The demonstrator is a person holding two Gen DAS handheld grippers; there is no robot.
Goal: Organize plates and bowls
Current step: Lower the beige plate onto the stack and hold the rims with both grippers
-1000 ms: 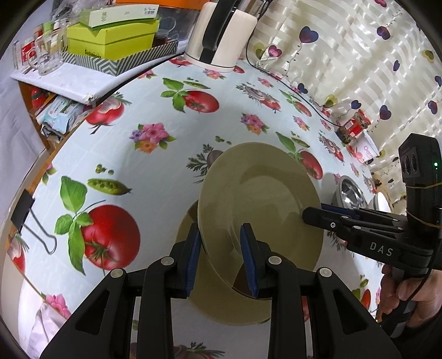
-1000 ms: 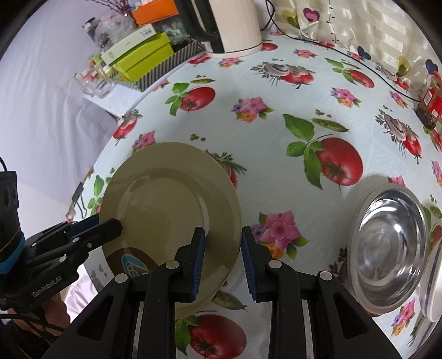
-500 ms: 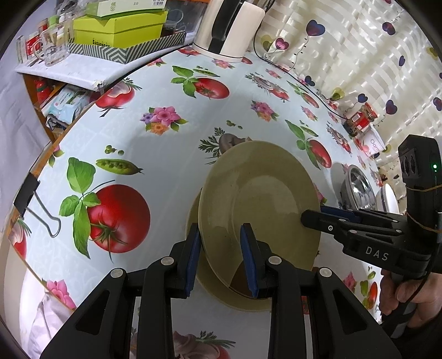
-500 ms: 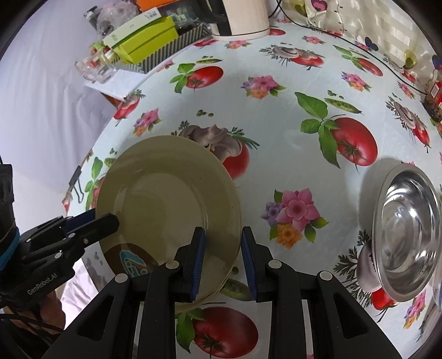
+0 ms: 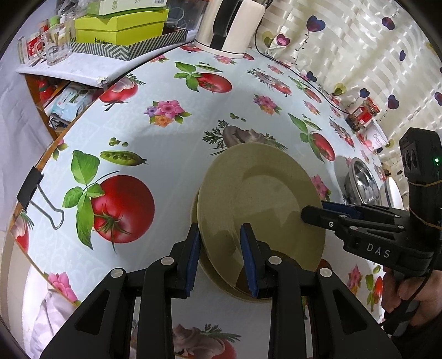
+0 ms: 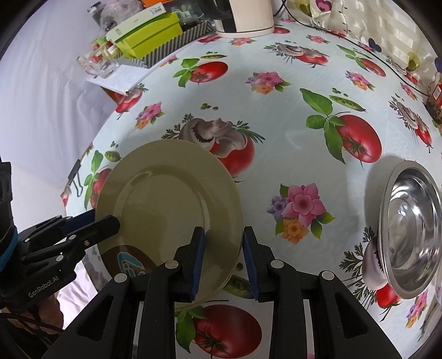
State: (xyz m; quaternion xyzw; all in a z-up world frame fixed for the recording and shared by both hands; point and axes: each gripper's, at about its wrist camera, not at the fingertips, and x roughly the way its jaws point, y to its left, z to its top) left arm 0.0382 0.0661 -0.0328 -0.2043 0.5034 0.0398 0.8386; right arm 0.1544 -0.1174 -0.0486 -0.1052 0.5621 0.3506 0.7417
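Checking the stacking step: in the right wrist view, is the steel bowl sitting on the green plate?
No, the steel bowl stands apart on the tablecloth, well right of the green plate.

Ahead of the grippers we see a tablecloth (image 5: 171, 143) printed with tomatoes, flowers and pea pods. Far ahead stands a white kettle (image 5: 229, 24) with a black handle. Ahead and to the left we find lime-green boxes (image 5: 121, 27) in a zigzag-patterned tray (image 5: 132, 49), beside a clear glass mug (image 5: 56, 45). A black binder clip (image 5: 33, 190) (left of the left gripper) bites the table edge.
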